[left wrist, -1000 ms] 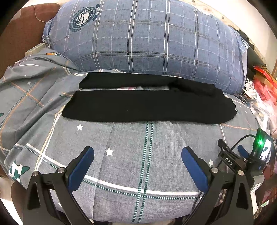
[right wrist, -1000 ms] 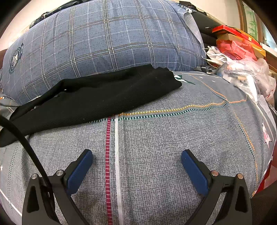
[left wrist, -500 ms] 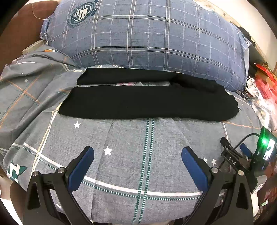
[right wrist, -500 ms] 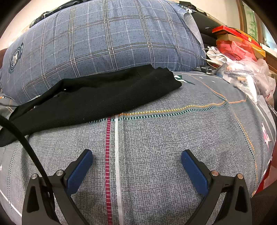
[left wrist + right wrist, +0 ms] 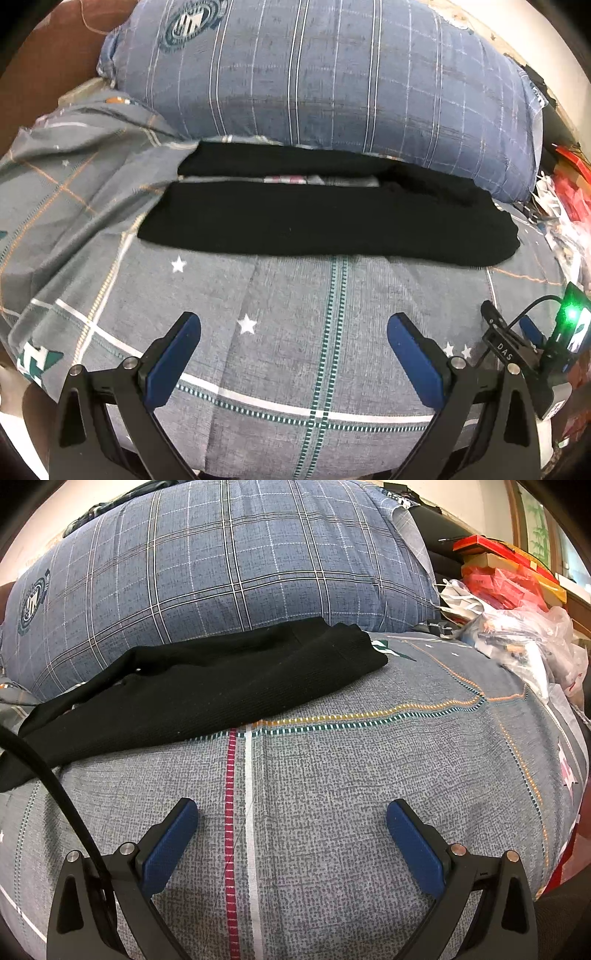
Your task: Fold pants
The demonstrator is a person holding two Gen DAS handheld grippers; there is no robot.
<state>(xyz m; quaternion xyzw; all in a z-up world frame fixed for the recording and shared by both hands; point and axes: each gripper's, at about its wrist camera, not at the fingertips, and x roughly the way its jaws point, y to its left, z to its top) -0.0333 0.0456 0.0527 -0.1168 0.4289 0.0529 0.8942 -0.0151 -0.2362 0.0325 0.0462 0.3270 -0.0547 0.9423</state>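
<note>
Black pants (image 5: 325, 225) lie flat across the grey patterned bedspread, legs stretched to the left and a little apart, waist end at the right. In the right wrist view the same pants (image 5: 207, 698) run from the left edge to their waist end near the middle. My left gripper (image 5: 293, 347) is open over bare bedspread, well short of the near leg. The right gripper (image 5: 291, 830) is also open, holding nothing, over bedspread to the right of and nearer than the waist end.
A big blue plaid pillow (image 5: 332, 81) lies right behind the pants. Plastic bags and red boxes (image 5: 517, 620) pile up at the bed's right side. The other gripper's body with a green light (image 5: 569, 325) shows at the right. A black cable (image 5: 55, 794) crosses the left foreground.
The left wrist view has tipped downward a little, so the pants and pillow sit lower in frame. The right gripper has stayed still. Both remain open.
</note>
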